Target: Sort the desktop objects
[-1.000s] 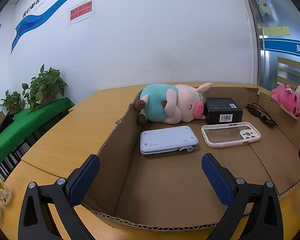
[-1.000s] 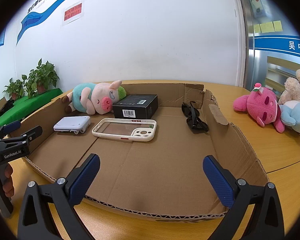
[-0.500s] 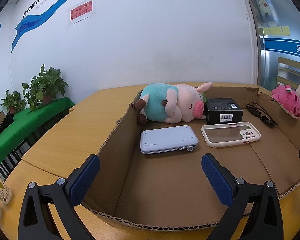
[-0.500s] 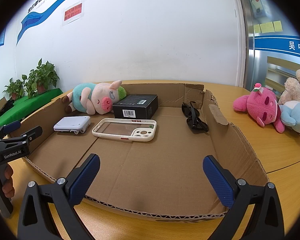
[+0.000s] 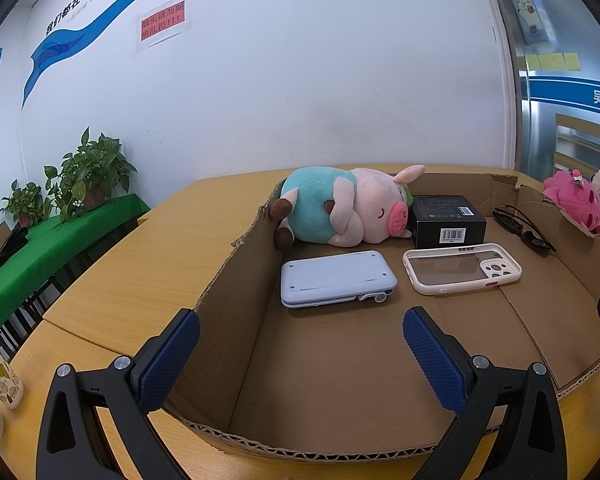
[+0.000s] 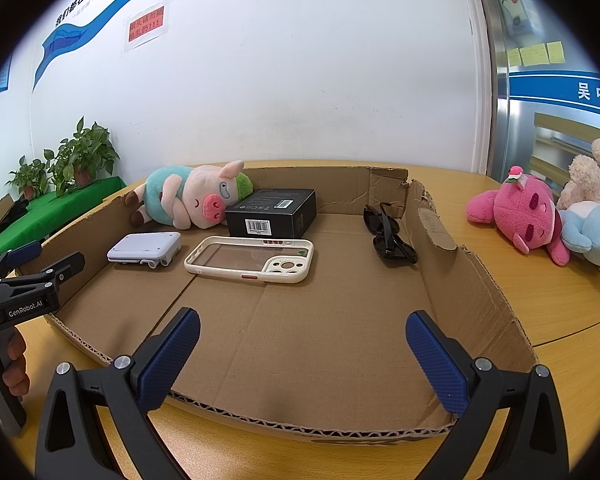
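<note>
Both your grippers, left gripper [image 5: 300, 344] and right gripper [image 6: 302, 344], are wide open and hold nothing. The pink toy [image 6: 516, 216] lies on the table [image 6: 560, 304], outside the box [image 6: 452, 248]. Reach right, and squeeze its soft middle gently.

Nothing has changed since the earlier pictures; all positions match.

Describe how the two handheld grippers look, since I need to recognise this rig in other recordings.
Both match. The left gripper and right gripper have black angular frames with triangular cut-outs and silver screw heads, ending in fingers with dark blue, finely textured pads. From the right wrist view, the left gripper's side reads "GenRobot.AI" in white, above a black handle. No cables or sleeves show.
</note>
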Tool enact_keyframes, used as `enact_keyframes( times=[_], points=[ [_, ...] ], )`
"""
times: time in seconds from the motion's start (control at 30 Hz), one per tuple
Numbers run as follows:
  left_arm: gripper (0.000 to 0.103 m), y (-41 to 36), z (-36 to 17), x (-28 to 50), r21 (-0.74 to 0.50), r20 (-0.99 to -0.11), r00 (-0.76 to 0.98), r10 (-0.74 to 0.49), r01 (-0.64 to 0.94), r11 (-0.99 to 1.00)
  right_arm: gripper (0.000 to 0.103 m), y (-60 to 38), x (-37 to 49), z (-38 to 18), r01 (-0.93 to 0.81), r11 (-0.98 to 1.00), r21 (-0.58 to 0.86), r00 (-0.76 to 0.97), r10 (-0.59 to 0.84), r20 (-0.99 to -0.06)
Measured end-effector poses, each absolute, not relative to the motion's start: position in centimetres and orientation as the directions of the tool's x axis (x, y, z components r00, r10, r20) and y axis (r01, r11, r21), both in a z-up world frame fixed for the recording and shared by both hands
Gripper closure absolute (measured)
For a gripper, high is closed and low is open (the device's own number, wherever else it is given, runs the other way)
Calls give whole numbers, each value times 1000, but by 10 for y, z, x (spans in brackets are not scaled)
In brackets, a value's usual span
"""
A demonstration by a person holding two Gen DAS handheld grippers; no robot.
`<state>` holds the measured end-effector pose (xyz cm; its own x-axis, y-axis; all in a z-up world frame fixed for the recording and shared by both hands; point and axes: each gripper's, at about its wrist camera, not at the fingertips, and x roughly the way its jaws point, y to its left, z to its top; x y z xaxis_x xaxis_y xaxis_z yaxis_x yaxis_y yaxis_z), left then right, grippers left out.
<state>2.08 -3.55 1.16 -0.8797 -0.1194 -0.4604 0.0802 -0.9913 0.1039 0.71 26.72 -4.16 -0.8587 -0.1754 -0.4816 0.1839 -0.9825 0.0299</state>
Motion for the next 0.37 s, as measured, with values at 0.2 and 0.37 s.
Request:
enact_keyframes(
  times=[0.2,0.37],
  points=[
    [0,-36,12,21,103,-460,-880,-119,80,-991,0,267,7,-42,185,-982,30,-859,-176,-481],
    [0,-36,11,22,102,-460,-879,-127,89,-991,0,267,7,-42,185,-982,30,-858,-177,-482]
  ],
)
